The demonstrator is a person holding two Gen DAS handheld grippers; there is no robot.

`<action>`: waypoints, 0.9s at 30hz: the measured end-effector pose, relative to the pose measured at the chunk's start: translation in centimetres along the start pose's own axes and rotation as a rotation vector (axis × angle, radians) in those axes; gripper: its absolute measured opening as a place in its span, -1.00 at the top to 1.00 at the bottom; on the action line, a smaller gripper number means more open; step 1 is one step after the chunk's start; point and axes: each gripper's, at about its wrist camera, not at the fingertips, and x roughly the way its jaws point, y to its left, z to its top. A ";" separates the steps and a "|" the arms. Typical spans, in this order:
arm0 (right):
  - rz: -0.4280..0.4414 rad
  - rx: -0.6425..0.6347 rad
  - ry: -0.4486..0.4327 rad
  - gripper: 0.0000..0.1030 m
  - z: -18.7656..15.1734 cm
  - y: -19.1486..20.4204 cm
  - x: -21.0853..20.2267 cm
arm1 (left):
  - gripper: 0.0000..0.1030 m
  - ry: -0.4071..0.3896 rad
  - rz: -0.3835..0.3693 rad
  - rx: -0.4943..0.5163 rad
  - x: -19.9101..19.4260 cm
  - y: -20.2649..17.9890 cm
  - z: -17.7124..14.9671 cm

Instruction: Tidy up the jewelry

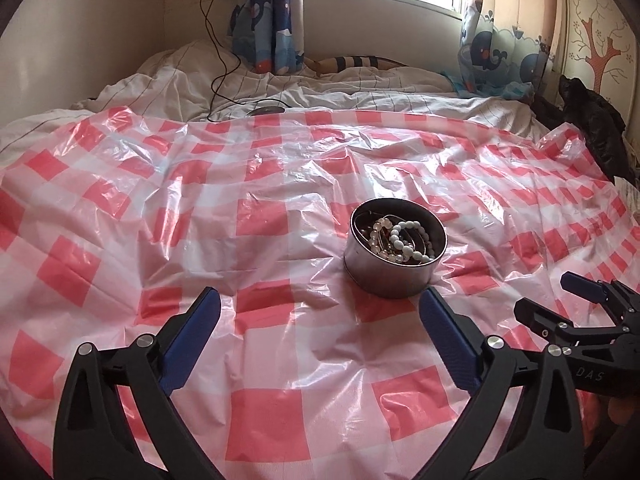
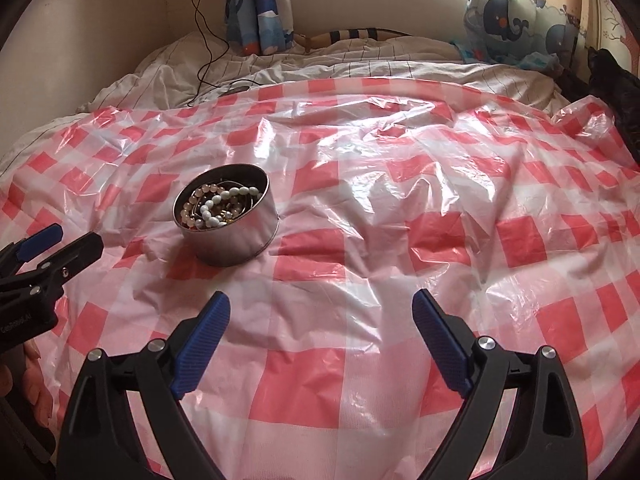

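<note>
lettering on the gripper bodies is the only writing that reads: "das" on the right gripper (image 1: 560,300) as the left wrist view catches it, and a small, partly legible "georobot.ai"-like mark on the left gripper (image 2: 60,240) at the left edge of the right wrist view.

a round metal tin (image 1: 394,254) stands upright on the red-and-white checked plastic sheet (image 1: 260,412) spread over the bed, mouth facing straight up, set toward the sheet's near half and well away from its far edge and side edges. being round, it has no long axis across the sheet. inside lie tangled beaded bracelets (image 1: 404,240), a pale white strand curving over a translucent one, with thin gold-coloured pieces beneath; their exact number cannot be told.

the left gripper (image 1: 320,316) hovers over the sheet just short of the tin, jaws spread wide and grasping nothing. the right gripper (image 2: 322,312) hangs over bare sheet to the tin's right, jaws likewise released and empty.

beyond the sheet's far edge lie a rumpled striped duvet (image 1: 168,80), a black charger cable (image 1: 218,60) and whale-print curtains (image 1: 268,20).
</note>
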 end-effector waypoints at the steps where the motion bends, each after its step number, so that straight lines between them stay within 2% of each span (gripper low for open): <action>1: -0.001 -0.007 -0.009 -0.72 -0.1 0.3 -0.2 | -0.85 0.000 -0.002 0.014 -0.1 0.0 -0.2; 5: -0.006 -0.039 -0.026 -0.77 0.2 1.4 -0.1 | -0.85 0.000 0.035 0.066 -0.2 0.0 -0.4; 13: 0.004 -0.053 -0.012 -0.79 0.4 2.1 0.5 | -0.85 0.011 0.036 0.027 -0.1 1.0 -0.3; 27: 0.001 -0.052 -0.011 -0.81 0.2 1.7 0.1 | -0.85 0.027 0.022 0.050 0.3 -0.2 -0.5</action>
